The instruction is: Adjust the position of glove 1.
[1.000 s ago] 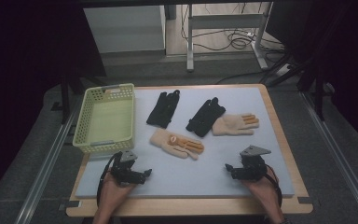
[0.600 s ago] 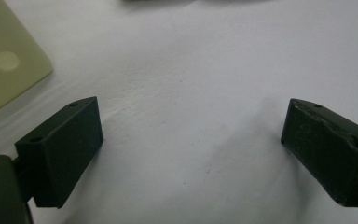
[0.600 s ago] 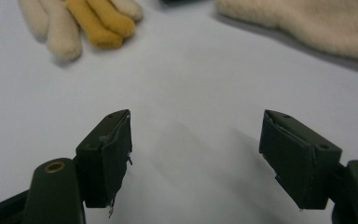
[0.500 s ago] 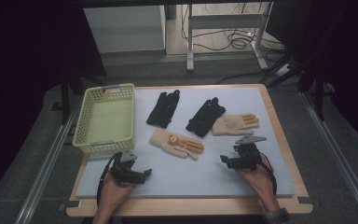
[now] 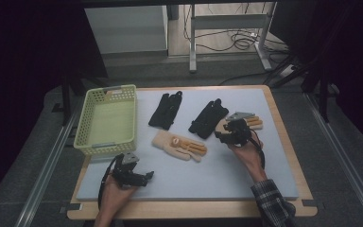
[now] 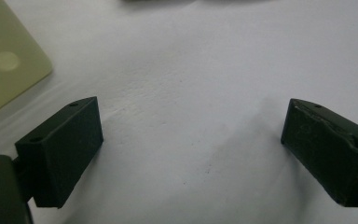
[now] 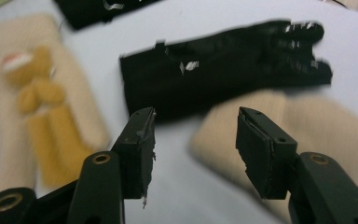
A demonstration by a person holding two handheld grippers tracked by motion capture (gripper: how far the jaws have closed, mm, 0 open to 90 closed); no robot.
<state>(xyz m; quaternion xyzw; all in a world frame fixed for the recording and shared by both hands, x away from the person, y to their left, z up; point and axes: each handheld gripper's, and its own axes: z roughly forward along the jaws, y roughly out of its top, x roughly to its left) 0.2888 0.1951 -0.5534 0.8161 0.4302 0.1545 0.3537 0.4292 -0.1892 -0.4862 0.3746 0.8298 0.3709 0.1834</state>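
The beige glove [image 5: 254, 124] lay at the right of the grey mat, its cuff just beside the near black glove [image 5: 208, 118], and in the right gripper view that cuff [image 7: 242, 130] sat ahead of the jaws and slightly to their right. The right hand-held gripper [image 5: 229, 135] hovered over it; its jaws had just been closing but stood apart with nothing between them, as far as the blurred picture allowed. The step in hand looked like the reach for this glove. The next move would call for lowering the jaws astride the cuff edge without catching the black glove. Further out lay a second beige glove [image 5: 179, 144], another black glove [image 5: 165, 109] and the green basket [image 5: 86, 142]. The left hand-held gripper [image 5: 144, 177] rested released on the worktop [image 5: 283, 208] near the basket.
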